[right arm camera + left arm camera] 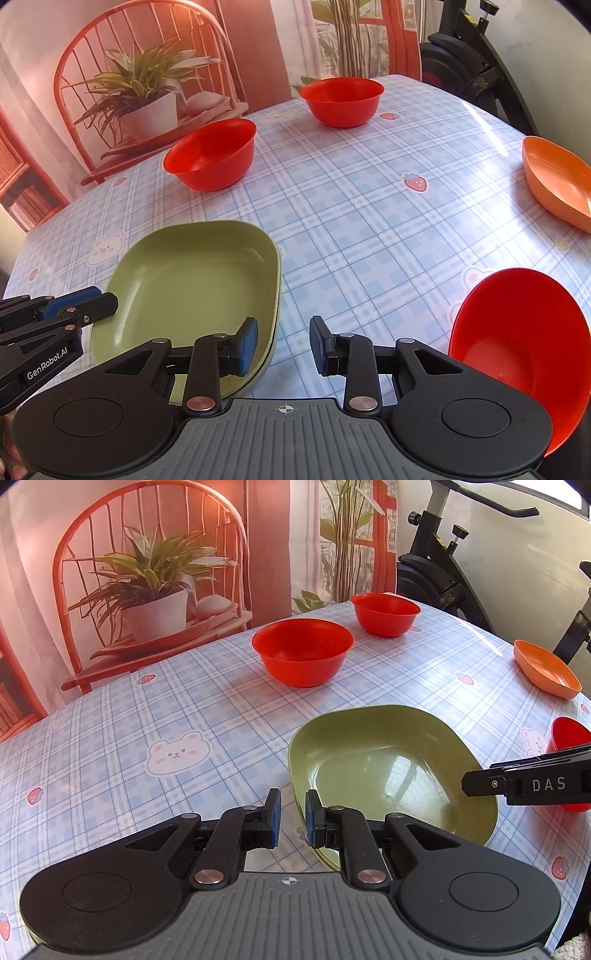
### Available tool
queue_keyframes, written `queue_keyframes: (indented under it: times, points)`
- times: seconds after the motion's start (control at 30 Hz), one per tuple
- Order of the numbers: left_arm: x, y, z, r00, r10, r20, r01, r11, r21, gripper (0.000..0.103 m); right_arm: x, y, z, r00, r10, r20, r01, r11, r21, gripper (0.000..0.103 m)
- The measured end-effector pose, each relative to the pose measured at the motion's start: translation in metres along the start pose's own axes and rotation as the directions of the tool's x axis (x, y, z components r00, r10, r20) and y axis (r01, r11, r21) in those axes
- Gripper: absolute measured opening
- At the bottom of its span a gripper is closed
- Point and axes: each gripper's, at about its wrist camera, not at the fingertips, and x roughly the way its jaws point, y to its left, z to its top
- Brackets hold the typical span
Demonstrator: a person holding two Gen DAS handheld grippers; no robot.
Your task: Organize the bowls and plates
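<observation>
A green squarish plate (391,771) lies on the checked tablecloth, also in the right wrist view (192,280). My left gripper (293,818) is open with the plate's near left rim between its jaws; one pad is inside the plate, one outside. My right gripper (282,345) is open, its jaws astride the plate's near right rim, its left pad over the plate. Two red bowls (303,650) (384,613) stand at the far side. A third red bowl (517,339) sits just right of my right gripper. An orange plate (557,181) lies at the right edge.
The table (369,221) has a blue plaid cloth with bear and strawberry prints. A backdrop with a chair and plant hangs behind it (147,572). An exercise bike (454,565) stands past the far right corner.
</observation>
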Motion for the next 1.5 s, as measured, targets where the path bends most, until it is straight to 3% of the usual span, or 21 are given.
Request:
queue_keyframes:
  times: [0.43, 0.5, 1.0, 1.23, 1.5]
  points:
    - [0.001, 0.002, 0.002, 1.0, -0.002, -0.021, 0.001, 1.0, -0.016, 0.017, 0.002, -0.004, 0.0, 1.0, 0.016, -0.01, -0.015, 1.0, 0.023, 0.03]
    - [-0.002, 0.004, 0.004, 1.0, -0.002, -0.011, 0.002, 1.0, -0.031, 0.022, 0.0, -0.005, 0.001, 0.999, 0.039, -0.003, -0.039, 0.999, 0.034, 0.03]
    - [-0.031, 0.009, 0.027, 0.997, 0.028, 0.066, -0.018, 0.989, -0.146, 0.024, -0.036, -0.016, 0.016, 0.987, 0.089, 0.132, -0.093, 0.995, 0.025, 0.03]
    - [-0.039, -0.014, 0.038, 0.995, 0.002, 0.097, 0.01, 0.992, -0.128, 0.024, -0.052, -0.041, 0.022, 0.974, 0.116, 0.195, -0.124, 0.992, 0.025, 0.03]
    - [-0.04, -0.047, 0.049, 0.992, -0.043, 0.121, 0.055, 0.994, -0.098, 0.024, -0.076, -0.078, 0.027, 0.956, 0.088, 0.28, -0.1, 0.994, 0.03, 0.03]
